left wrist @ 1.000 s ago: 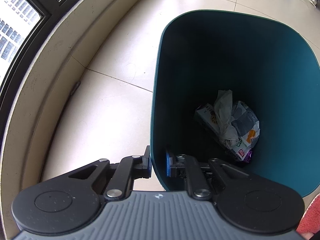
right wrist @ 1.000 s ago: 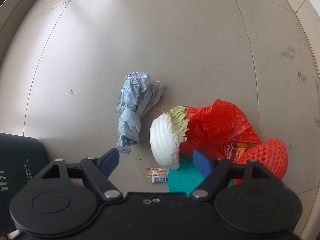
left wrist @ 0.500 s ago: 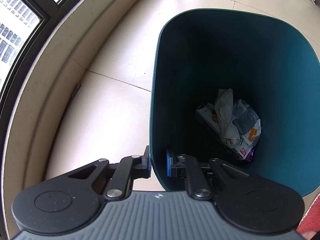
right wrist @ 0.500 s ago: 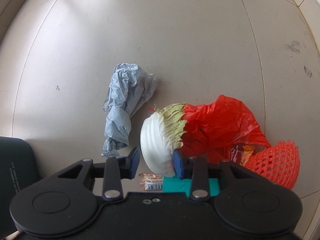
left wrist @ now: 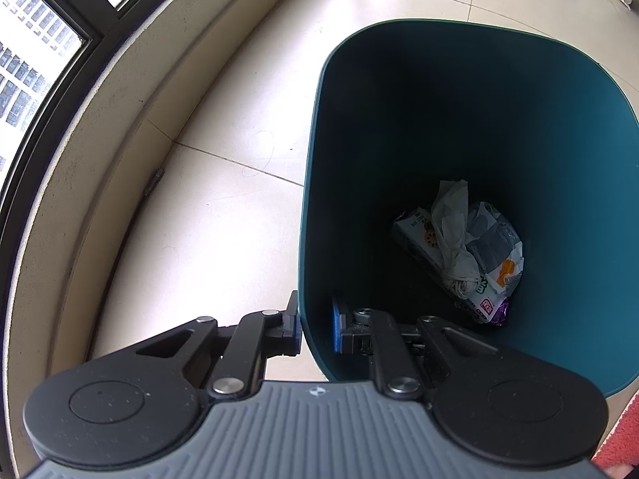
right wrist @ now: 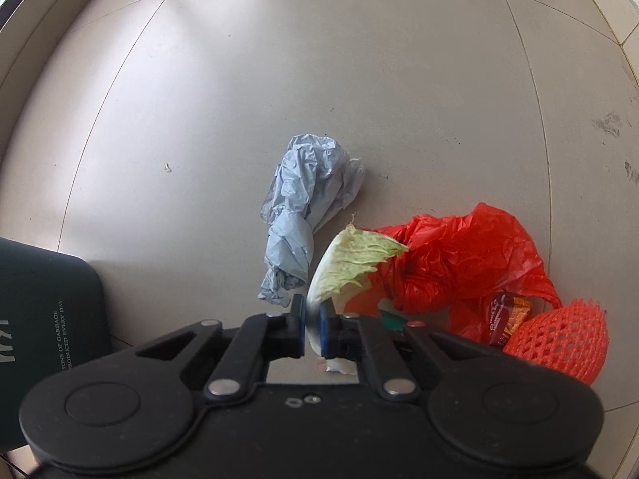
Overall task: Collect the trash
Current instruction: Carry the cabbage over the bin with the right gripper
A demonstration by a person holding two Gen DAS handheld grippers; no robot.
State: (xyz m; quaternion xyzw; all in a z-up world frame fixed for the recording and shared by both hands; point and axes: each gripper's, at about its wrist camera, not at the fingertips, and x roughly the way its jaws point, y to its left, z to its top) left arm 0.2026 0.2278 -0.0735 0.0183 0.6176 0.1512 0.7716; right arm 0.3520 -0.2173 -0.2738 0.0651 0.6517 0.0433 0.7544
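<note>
Left wrist view: window (left wrist: 36, 52) upper left, pale sill curving down the left edge, glossy cream tiles (left wrist: 223, 215) mid-left. Left gripper (left wrist: 315, 325) at bottom centre, jaws narrow, clamped on the bin (left wrist: 579, 183) wall, one pad outside, one inside; likely holding the bin steady and mouth-up for drops. Bin is smooth teal plastic, rounded-square and deep, filling the right half. Crumpled wrappers (left wrist: 483, 255) and a twisted tissue lie at its bottom, lower right.

Right wrist view: dark bin side with printed text at the left edge. Grey matte floor above. Right gripper (right wrist: 313, 329) at bottom centre, jaws just closed to narrow, pinching the white stalk end of the cabbage leaf (right wrist: 351, 263); its ribbed, pale-green frilly tip sticks up above the pads. Pinched at the thick stalk, probably because that is the firm part. Blue bag (right wrist: 307, 215), crinkled thin film twisted into a rope, lies on the floor just left of the leaf. Red bag (right wrist: 463, 255), thin crumpled plastic, is right of centre, with a snack wrapper (right wrist: 505, 315) tucked against it. Foam net (right wrist: 559, 339), orange mesh dome, at lower right. All three are still to be collected.
</note>
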